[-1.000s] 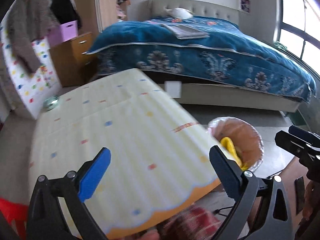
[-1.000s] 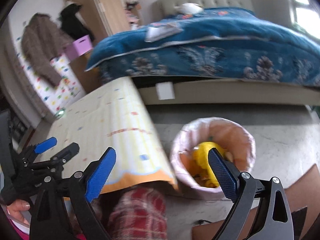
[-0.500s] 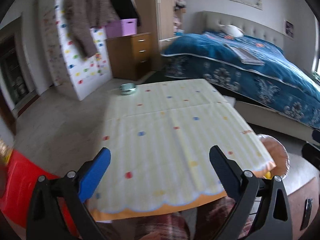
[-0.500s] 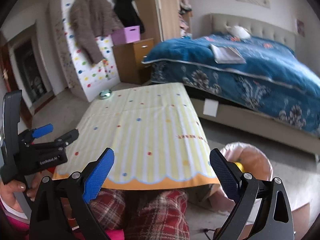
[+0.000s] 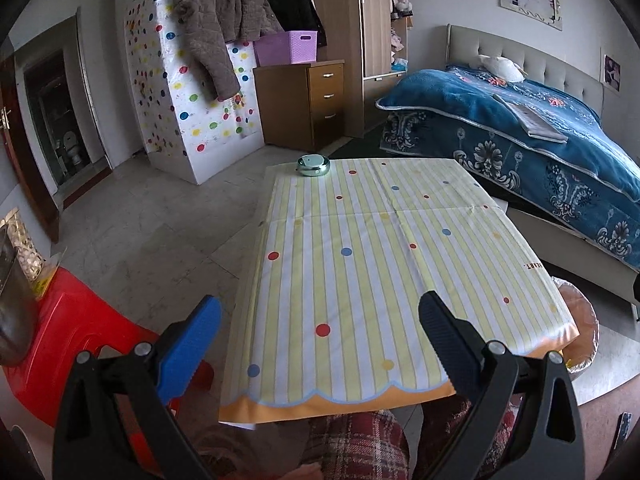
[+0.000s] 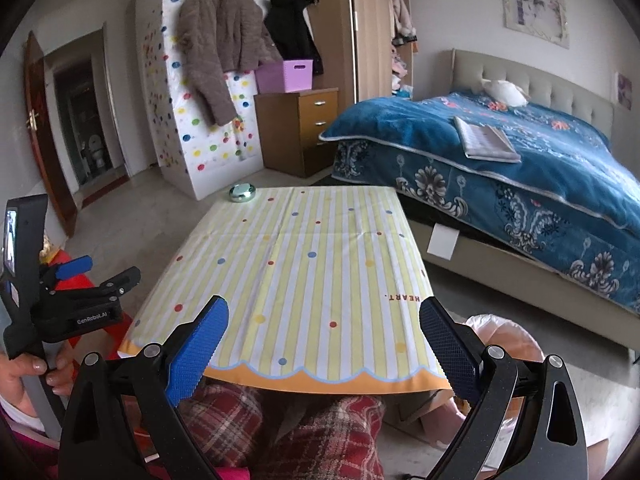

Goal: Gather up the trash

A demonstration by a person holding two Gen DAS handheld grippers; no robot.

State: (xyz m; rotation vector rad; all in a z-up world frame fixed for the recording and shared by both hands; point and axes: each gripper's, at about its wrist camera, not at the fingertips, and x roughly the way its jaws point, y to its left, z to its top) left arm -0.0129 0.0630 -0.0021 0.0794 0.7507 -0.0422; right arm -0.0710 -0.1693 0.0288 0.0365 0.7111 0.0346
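Over the last second I've swung both cameras away from the trash bin and squared them up on the table, so the bin point(image 6: 500, 344) now sits low at the table's near right corner, its pink liner peeking out past the tablecloth edge; in the left wrist view only a sliver of it shows. I read that as the drop-off being finished and the search for the next piece beginning. Nearest to me, my right gripper point(image 6: 320, 344) is held level over my lap, its jaws spread wide with nothing between them, and my left gripper point(image 5: 320, 340) is the same, agape and empty, held at the near left of the table with my hand point(image 6: 24, 368) wrapped round its handle. Beyond the fingers the striped tablecloth point(image 5: 360, 260) runs away from me with no scrap on it that I can see. The only object on it is a small round green tin point(image 5: 313, 165) at the far left corner; whether that counts as trash I can't judge. Farther back stands the bed point(image 6: 520, 168) on the right.
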